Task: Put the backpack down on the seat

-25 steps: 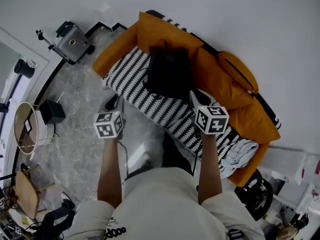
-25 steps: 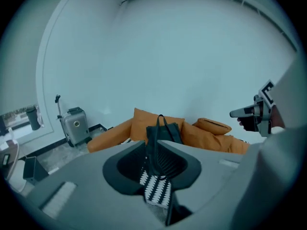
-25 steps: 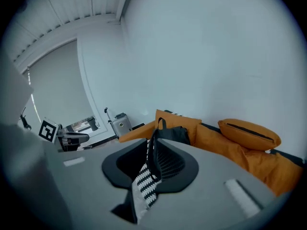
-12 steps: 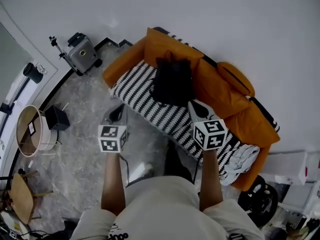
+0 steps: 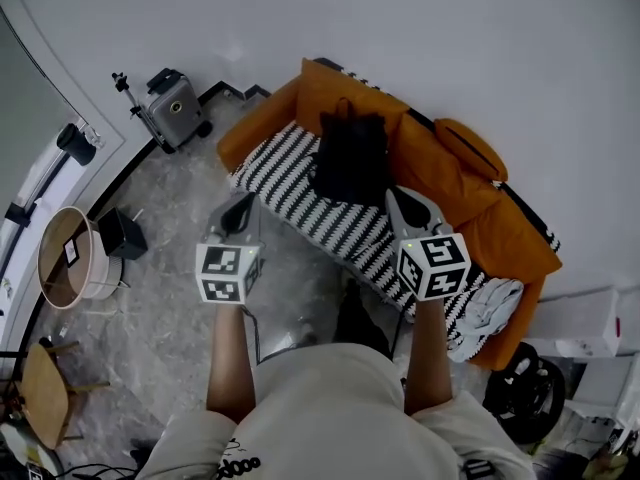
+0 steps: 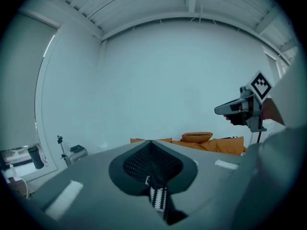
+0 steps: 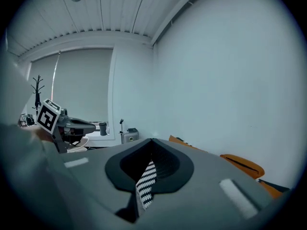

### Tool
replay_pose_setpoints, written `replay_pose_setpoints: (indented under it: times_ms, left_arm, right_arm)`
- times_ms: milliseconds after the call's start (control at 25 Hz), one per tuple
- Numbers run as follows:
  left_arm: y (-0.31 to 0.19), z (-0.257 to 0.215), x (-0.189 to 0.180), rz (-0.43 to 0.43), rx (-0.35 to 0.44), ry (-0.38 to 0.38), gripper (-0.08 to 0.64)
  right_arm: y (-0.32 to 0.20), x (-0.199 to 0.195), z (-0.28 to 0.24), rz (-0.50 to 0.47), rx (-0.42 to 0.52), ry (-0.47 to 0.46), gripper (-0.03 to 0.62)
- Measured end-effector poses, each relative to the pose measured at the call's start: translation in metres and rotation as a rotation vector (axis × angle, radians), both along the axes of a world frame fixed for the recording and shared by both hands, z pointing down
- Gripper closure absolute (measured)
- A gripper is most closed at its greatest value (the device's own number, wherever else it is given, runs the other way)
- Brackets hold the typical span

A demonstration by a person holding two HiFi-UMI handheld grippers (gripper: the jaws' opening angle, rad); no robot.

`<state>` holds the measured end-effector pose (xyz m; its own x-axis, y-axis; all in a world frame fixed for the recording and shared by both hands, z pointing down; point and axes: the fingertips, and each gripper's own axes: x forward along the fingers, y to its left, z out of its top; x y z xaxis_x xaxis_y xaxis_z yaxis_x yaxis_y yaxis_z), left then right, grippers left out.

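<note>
Since the orange sofa (image 5: pixel 500 238) is the biggest thing before me and its striped seat (image 5: pixel 290 183) already carries the load, I judge the putting-down step finished. The black backpack (image 5: pixel 350 158) stands on that seat and leans against the orange backrest (image 5: pixel 440 168), toward the sofa's end at the left of the head view. Nothing of mine touches it.

My 2 tongs hang well apart from it. The left tongs (image 5: pixel 240 203) are over the floor (image 5: pixel 170 268), with their pads pressed together and nothing between them. The right tongs (image 5: pixel 405 198), above the seat's front edge, are likewise closed and empty. Each gripper view shows only striped cover through the slit.

As I read it, the task is as good as done. Any next move calls only for holding both tongs clear, so the backpack is not knocked forward, and for checking that it sits steady.
</note>
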<state>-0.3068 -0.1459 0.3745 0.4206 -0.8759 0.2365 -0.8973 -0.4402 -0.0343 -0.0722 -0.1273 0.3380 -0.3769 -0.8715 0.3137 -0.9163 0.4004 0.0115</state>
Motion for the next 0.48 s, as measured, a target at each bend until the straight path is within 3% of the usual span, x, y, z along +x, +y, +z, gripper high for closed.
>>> replay_pose_setpoints:
  times_ms: [480]
  left_arm:
    - [0.042, -0.071, -0.001, 0.045, 0.153, -0.027, 0.549]
  right_arm:
    - [0.051, -0.023, -0.051, -0.040, 0.110, 0.020, 0.589]
